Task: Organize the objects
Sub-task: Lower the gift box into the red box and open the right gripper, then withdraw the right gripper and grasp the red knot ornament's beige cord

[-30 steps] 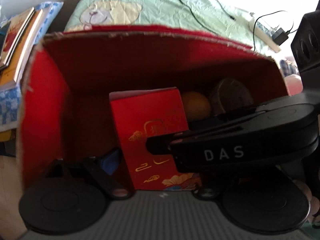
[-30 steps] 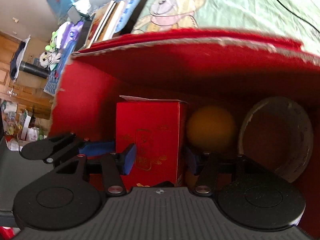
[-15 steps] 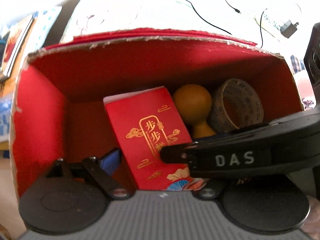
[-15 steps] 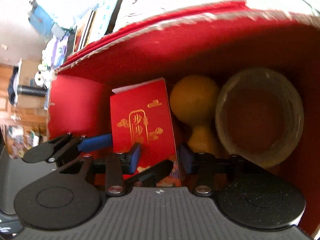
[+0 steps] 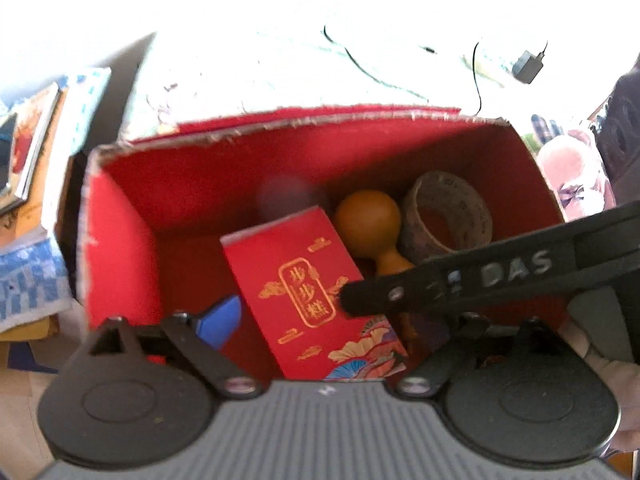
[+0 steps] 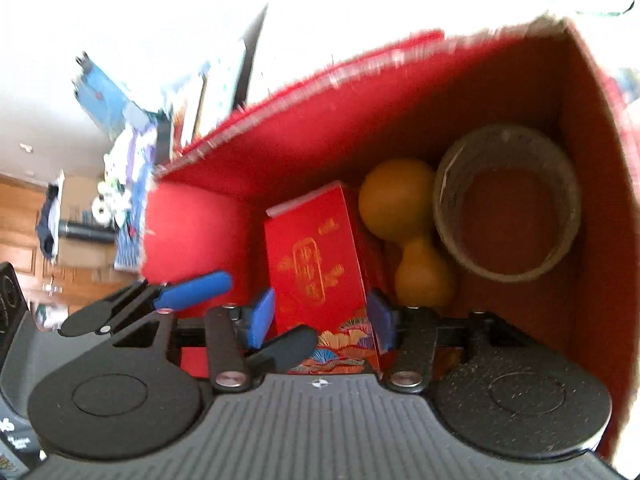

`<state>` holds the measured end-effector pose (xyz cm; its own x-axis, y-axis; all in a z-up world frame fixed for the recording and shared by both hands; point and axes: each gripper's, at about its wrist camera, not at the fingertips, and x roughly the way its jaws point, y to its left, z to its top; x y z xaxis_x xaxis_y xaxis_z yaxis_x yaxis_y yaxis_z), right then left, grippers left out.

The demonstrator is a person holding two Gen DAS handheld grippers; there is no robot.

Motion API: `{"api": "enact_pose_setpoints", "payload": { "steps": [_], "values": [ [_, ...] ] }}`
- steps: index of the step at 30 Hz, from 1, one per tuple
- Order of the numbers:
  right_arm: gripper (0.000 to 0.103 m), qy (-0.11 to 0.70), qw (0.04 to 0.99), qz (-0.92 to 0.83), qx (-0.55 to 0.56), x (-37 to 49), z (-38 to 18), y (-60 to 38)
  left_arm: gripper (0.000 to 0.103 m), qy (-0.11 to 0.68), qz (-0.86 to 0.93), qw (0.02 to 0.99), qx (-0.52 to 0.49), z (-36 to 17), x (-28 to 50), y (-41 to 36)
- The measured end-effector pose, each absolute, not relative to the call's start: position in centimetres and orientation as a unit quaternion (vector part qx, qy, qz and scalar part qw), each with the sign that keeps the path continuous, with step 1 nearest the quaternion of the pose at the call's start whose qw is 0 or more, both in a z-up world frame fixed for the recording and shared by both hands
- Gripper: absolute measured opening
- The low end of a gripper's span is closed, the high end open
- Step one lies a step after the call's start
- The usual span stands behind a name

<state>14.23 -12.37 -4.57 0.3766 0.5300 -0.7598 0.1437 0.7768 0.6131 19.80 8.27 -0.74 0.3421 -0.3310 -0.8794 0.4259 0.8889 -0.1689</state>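
Observation:
A small red gift box [image 6: 316, 264] with gold characters leans inside a large red carton [image 6: 400, 120], beside an orange gourd [image 6: 396, 204] and a tape roll [image 6: 508, 204]. My right gripper [image 6: 320, 322] has its blue pads against the gift box's two narrow sides, shut on its near end. In the left wrist view the same gift box [image 5: 304, 280] lies between the wide-open fingers of my left gripper [image 5: 324, 320]. Only that gripper's left blue pad [image 5: 222, 320] shows. The right gripper's black finger [image 5: 460, 284] crosses in front and hides the other.
The carton's [image 5: 120, 240] walls close in on the left, back and right. Books [image 5: 28, 148] are stacked to its left. A pale bedspread with cables and a charger [image 5: 528, 66] lies behind it. A person's hand [image 5: 600, 368] shows at the right edge.
Both cameras have pulled back from the carton, so more of its floor, the gourd and the tape roll shows. The right pads have kept the same gap around the gift box.

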Motion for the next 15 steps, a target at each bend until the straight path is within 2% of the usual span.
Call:
{"api": "enact_pose_setpoints", "payload": {
  "steps": [4,9,15],
  "values": [
    [0.053,0.471,0.818,0.126,0.306,11.5,-2.3,-12.6,0.09,0.498,-0.229,0.836,0.028,0.8,18.8,10.5],
    [0.052,0.364,0.9,0.111,0.213,6.2,0.2,-11.1,0.088,0.458,-0.234,0.857,-0.013,2.9,16.4,14.1],
    [0.06,0.275,0.93,0.094,0.224,3.0,0.8,-11.1,0.084,0.415,-0.256,0.872,-0.042,4.7,12.6,16.7]
  ]
}}
